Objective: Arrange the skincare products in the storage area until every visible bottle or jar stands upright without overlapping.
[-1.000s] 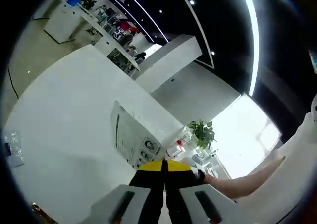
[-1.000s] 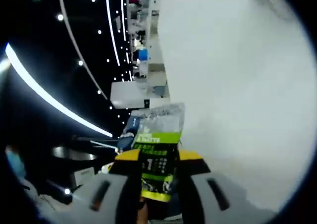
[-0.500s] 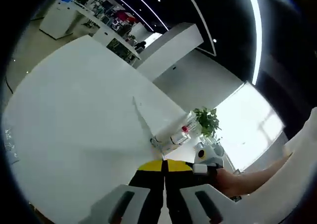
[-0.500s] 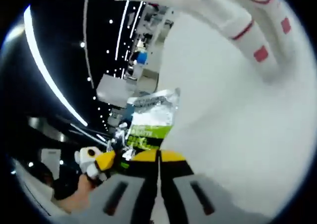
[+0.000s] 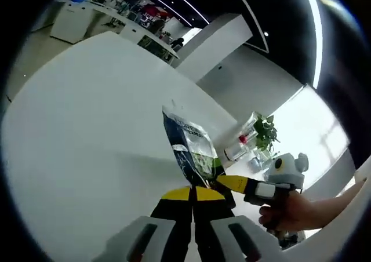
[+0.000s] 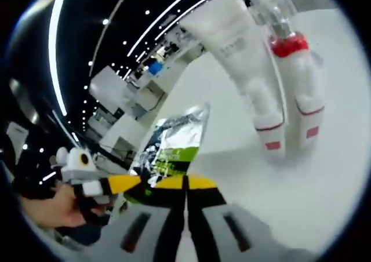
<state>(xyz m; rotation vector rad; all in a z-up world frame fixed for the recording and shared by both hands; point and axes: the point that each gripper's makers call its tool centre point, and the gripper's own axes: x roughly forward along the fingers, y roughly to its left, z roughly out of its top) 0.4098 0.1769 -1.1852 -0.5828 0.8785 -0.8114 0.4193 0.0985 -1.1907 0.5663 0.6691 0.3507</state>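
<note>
One foil sachet (image 6: 171,147) is being pinched above the white table (image 6: 324,175) by the closed right gripper (image 6: 186,184), near two white tubes (image 6: 264,88), while the left gripper (image 5: 193,193) is being held closed on nothing.

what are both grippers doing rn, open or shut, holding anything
Left gripper: shut, nothing visibly held.
Right gripper: shut on the sachet.

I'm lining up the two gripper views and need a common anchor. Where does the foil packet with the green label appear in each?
Left gripper view: the foil packet stands just above the left tool, at picture centre.
Right gripper view: it rises left of centre, above the right tool.
Shared landmark: the white table, also.
</note>
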